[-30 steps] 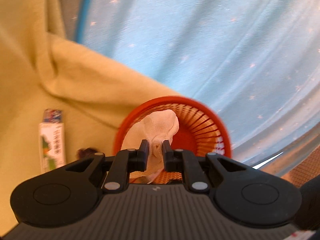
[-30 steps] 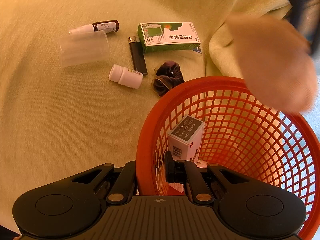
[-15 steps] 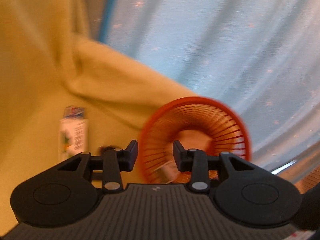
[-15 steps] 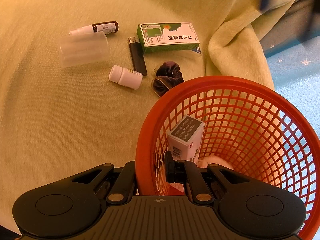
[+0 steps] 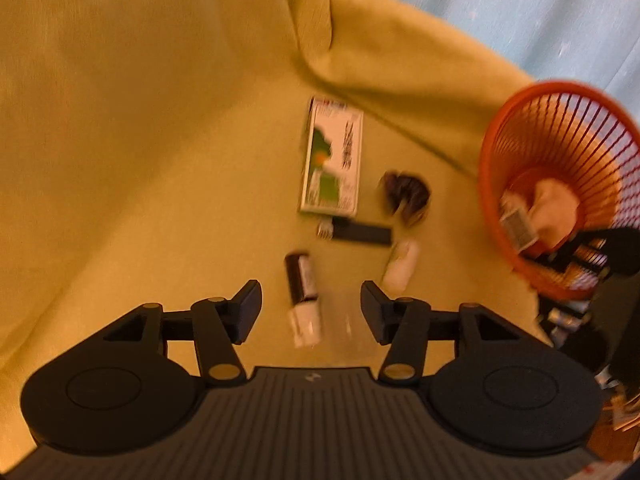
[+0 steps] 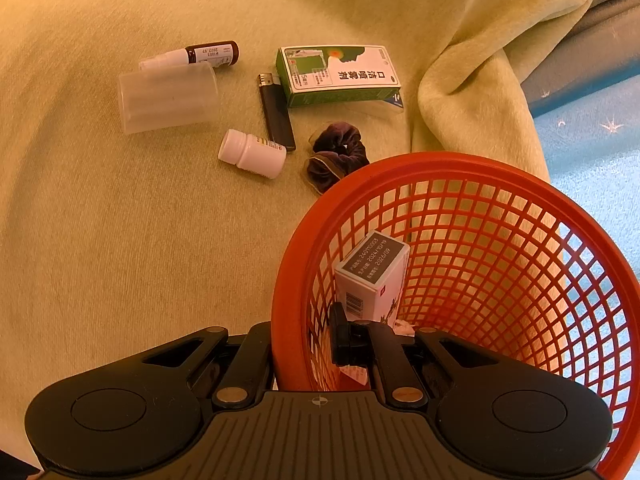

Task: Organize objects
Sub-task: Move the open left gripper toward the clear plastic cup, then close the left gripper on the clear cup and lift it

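Observation:
My right gripper (image 6: pixel 302 332) is shut on the near wall of the red mesh basket (image 6: pixel 480 168), one finger inside and one outside. A white and grey box (image 6: pixel 372 276) stands in the basket. In the left wrist view a white cloth (image 5: pixel 556 208) lies in the basket (image 5: pixel 560 120) beside that box. My left gripper (image 5: pixel 311 304) is open and empty above a brown spray bottle (image 5: pixel 300 280). On the yellow blanket lie a green box (image 6: pixel 338 74), a black lighter (image 6: pixel 276 112), a white pill bottle (image 6: pixel 254 154) and a dark scrunchie (image 6: pixel 338 152).
A clear plastic container (image 6: pixel 168 96) lies on its side next to the spray bottle (image 6: pixel 200 54). The blanket (image 6: pixel 120 260) folds up at the right behind the basket. Beyond it is a light blue sheet (image 6: pixel 592 148). The left wrist view is blurred by motion.
My left gripper opened and let the white cloth drop into the basket, then swung left and down over the loose items. The right gripper kept its hold on the basket.

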